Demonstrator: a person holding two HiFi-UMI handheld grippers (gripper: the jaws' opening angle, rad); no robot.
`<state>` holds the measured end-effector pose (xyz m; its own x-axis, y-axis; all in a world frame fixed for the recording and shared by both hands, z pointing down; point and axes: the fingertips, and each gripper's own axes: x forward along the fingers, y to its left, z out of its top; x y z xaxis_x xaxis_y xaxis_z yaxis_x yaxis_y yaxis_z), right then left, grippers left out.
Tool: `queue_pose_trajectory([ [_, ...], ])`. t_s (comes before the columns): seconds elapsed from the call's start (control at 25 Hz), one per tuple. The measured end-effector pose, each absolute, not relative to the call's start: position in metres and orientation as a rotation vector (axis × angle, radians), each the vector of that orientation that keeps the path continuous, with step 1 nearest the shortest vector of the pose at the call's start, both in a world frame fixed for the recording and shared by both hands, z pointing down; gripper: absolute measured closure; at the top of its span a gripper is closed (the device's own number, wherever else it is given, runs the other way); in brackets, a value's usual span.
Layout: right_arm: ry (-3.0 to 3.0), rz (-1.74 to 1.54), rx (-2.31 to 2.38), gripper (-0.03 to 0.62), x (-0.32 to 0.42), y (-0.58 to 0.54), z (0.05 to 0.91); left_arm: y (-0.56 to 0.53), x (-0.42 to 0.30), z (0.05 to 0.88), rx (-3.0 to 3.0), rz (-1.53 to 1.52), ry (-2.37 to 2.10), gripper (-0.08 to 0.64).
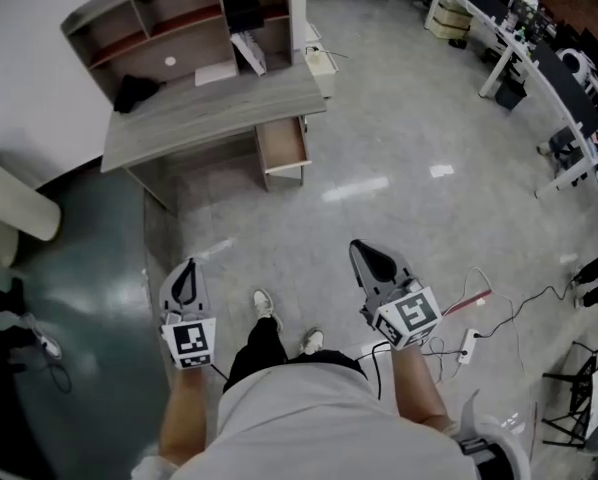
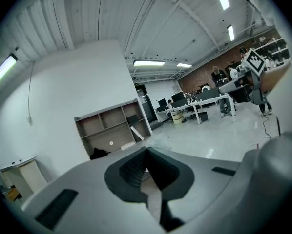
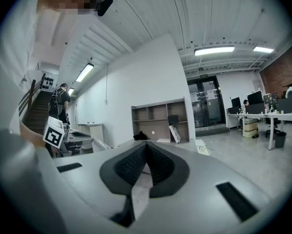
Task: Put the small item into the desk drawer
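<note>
A grey desk (image 1: pixel 219 108) with a shelf hutch stands far ahead by the wall, and its drawer (image 1: pixel 282 146) is pulled open on the right side. On the desktop lie a small white round item (image 1: pixel 170 62), a black object (image 1: pixel 134 90) and a white sheet (image 1: pixel 215 72). Both grippers are held low in front of the person, well short of the desk. My left gripper (image 1: pixel 186 266) is shut and empty. My right gripper (image 1: pixel 364 251) is also shut with nothing in it. The left gripper view shows the desk (image 2: pixel 114 130) and the white item (image 2: pixel 111 143) beyond the closed jaws; the right gripper view shows the same hutch (image 3: pixel 160 118).
Bare grey floor lies between me and the desk. Cables and a power strip (image 1: pixel 468 343) trail on the floor at the right. Long office desks (image 1: pixel 539 68) with chairs fill the far right. A white cabinet (image 1: pixel 14 203) stands at the left, and a person is near the stairs (image 3: pixel 62 99).
</note>
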<state>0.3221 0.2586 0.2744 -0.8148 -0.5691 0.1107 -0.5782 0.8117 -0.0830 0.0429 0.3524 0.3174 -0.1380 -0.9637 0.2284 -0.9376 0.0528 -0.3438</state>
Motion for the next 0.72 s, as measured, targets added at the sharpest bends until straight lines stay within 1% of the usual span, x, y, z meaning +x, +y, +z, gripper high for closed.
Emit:
queue_pose_trajectory([
  [0.24,-2.879,0.192,0.899,0.570,0.293,0.231,0.292,0.311,0.029,0.352,-2.117,-0.634,2.241,0.541],
  [0.44,-2.814,0.201,0.959,0.571,0.276,0.182,0.301,0.247,0.003,0.355,-2.154,-0.623,2.194,0.541],
  [0.72,-2.781,0.131,0.971,0.569,0.195,0.085,0.282,0.142,-0.069,0.363,-2.209,-0.560,2.192,0.541],
])
